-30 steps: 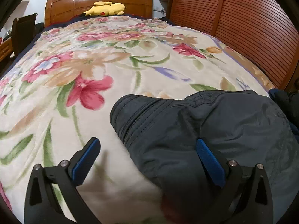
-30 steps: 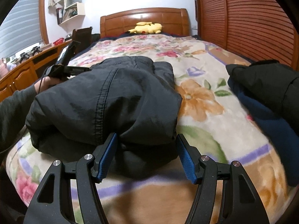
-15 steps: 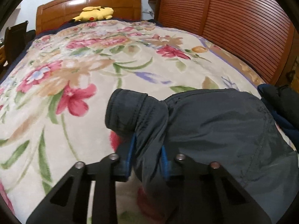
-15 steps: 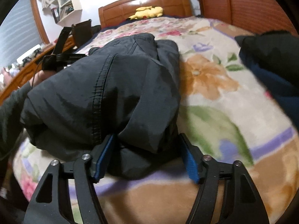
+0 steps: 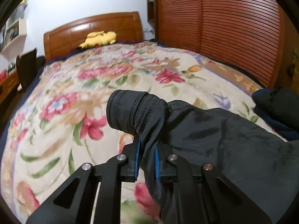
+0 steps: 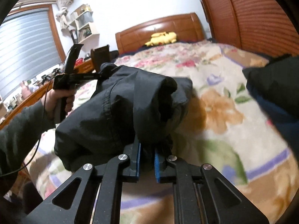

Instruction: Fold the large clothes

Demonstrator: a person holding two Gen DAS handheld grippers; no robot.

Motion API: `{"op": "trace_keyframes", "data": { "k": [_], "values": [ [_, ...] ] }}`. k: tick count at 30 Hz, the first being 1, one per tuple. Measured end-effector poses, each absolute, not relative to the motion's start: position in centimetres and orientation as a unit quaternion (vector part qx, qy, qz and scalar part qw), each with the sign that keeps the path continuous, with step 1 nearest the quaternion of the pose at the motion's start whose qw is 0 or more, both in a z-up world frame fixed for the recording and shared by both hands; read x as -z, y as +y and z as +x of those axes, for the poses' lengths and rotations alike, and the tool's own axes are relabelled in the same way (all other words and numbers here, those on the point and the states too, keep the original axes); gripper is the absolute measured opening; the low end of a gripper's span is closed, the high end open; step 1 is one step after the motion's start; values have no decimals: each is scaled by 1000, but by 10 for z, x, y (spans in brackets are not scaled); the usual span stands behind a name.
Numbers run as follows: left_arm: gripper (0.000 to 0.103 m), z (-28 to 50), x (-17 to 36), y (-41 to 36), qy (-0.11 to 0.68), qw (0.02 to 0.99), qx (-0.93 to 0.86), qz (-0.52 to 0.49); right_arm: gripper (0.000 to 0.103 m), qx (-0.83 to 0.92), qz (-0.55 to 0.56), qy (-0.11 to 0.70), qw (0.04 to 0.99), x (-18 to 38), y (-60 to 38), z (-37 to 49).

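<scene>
Both jaws have just been closing – left gripper (image 5: 146, 160) and right gripper (image 6: 147, 160) are pinching the dark jacket (image 6: 115, 108) at centre frame; keep the 2 lifting level.

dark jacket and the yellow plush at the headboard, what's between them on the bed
Only bare floral blanket between dark jacket and yellow plush, in the left wrist view.

Wooden headboard (image 5: 93, 31); slatted wardrobe doors (image 5: 233, 28)

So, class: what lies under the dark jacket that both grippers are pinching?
Under the dark jacket lies the floral blanket, showing all round it. The patch beneath the bundle is covered. Left gripper and right gripper have just closed on its fabric.
</scene>
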State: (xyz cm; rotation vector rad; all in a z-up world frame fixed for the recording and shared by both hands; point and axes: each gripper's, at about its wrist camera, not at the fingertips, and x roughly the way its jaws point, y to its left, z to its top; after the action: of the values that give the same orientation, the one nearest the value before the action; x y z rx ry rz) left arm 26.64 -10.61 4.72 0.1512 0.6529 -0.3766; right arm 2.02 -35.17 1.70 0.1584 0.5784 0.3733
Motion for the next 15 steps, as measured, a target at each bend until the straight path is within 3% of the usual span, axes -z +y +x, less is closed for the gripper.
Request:
{"op": "trace_keyframes", "data": {
  "k": [6,15],
  "values": [
    [8,251,-86,-139,277,938,182,98,8,-182,60,258,947,-47,-362,31],
    [8,243,-160,-227,222,947,216,82,8,-127,-12,199,972,-138,-430,27]
  ]
}}
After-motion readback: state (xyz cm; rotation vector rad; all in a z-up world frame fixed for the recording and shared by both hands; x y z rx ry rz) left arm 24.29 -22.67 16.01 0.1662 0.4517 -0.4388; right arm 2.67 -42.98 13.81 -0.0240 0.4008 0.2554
